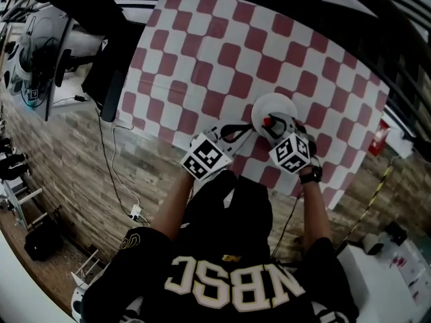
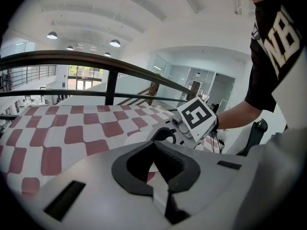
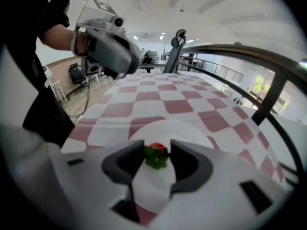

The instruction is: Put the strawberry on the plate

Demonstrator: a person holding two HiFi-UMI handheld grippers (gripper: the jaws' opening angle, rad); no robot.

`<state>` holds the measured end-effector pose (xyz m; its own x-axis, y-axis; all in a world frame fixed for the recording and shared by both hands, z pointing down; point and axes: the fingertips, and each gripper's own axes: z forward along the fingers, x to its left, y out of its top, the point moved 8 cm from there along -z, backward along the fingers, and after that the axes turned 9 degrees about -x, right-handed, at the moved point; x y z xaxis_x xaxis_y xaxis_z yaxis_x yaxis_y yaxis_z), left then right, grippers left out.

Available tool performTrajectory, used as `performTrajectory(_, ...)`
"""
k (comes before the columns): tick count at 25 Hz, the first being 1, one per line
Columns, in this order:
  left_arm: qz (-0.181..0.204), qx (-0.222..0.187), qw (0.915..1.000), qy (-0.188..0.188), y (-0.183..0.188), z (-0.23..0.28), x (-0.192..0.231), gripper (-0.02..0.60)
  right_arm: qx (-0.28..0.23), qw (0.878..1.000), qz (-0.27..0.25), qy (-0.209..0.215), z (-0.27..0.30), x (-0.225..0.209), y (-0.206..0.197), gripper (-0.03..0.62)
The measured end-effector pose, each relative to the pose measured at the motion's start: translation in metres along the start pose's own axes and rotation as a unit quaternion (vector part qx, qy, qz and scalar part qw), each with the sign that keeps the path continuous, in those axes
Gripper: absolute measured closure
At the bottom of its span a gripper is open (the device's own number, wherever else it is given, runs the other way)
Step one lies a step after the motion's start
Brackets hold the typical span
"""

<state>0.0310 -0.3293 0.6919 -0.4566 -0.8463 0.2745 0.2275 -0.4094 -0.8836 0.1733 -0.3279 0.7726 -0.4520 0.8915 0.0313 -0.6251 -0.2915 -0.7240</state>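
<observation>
A small red strawberry [image 3: 156,153] with green leaves sits between the jaws of my right gripper [image 3: 158,155], which is shut on it. It hangs just above the near part of a round white plate [image 3: 178,130]. In the head view the plate [image 1: 271,103] lies on the checked cloth, with the strawberry [image 1: 267,121] and right gripper [image 1: 273,126] at its near rim. My left gripper [image 1: 244,130] is just left of the plate. Its jaw tips meet, shut, with nothing between them [image 2: 154,145].
The table carries a red-and-white checked cloth [image 1: 222,52]. A dark railing [image 2: 110,63] runs along its far side. The person stands at the near edge. A chair and equipment [image 1: 47,52] stand to the left on the wooden floor.
</observation>
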Motion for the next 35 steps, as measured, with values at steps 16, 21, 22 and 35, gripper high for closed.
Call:
performTrajectory(16, 0.033, -0.129, 0.9909, 0.02, 0.086, -0.088, -0.029, 0.566, -0.243, 0.942, 0.158, -0.171, -0.121, 0.024, 0.127, 0.478)
performTrajectory(21, 0.04, -0.211, 0.9747, 0.062, 0.141, -0.13, -0.053, 0.566, -0.314, 0.906, 0.154, -0.24, -0.179, 0.059, 0.18, 0.557)
performTrajectory(22, 0.041, -0.23, 0.9703, 0.065, 0.152, -0.138, -0.058, 0.566, -0.319, 0.897, 0.16, -0.26, -0.19, 0.065, 0.187, 0.562)
performTrajectory(35, 0.096, -0.343, 0.9221, 0.151, 0.21, -0.202, -0.106, 0.566, -0.367, 0.79, 0.16, -0.465, -0.284, 0.125, 0.233, 0.576)
